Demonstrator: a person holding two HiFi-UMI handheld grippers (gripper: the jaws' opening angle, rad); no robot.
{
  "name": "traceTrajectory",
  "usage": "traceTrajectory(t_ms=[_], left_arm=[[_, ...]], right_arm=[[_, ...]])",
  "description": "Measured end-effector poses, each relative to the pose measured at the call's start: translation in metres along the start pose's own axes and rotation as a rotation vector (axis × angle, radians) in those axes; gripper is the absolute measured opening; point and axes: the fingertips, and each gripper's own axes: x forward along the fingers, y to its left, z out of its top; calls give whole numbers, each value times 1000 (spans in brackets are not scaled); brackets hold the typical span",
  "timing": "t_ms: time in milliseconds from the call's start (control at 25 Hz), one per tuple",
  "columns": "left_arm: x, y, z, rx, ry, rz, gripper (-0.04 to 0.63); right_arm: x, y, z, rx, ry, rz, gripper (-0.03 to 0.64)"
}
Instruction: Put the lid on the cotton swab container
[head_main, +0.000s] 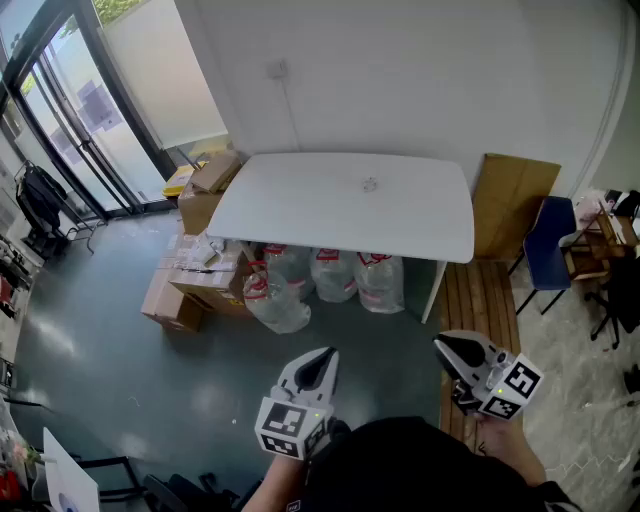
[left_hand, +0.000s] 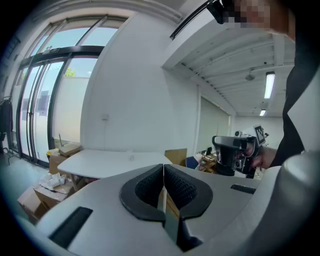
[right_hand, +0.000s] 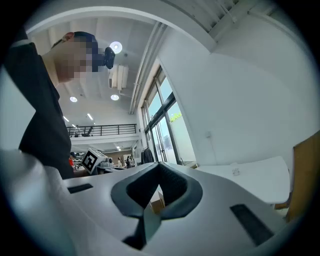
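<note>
Fingers (left_hand: 145, 190) of left gripper (left_hand: 163, 166) and right gripper (right_hand: 159, 166) clenched, empty, well short of the worktop (head_main: 300, 215): likely an approach posture. Probable cotton swab container (head_main: 369, 184) stands mid-worktop; lid not discernible.

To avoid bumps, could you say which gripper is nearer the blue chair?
Right: the right gripper sits down-left of the blue chair in the head view; the left gripper is farther left.
</note>
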Motion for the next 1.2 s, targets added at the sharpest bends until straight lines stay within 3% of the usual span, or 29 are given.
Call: traceTrajectory(t_ms=[400,560,800,1000,1200], left_arm=[[-25,34,-11,-27,-1,-10,15],[-47,61,-17,-36,-8,1,15],[-81,112,-39,-61,27,11,14],[-75,135,-44,-101,43,6,15],[-55,145,-41,-94,55,-5,15]], right_arm=[[38,32,-13,-14,34,37,14],[67,54,-24,-46,66,73,15],[102,73,-41,-19,71,58,17],[120,68,-47,35,49,31,17],[137,46,-49,78,34,34,17]])
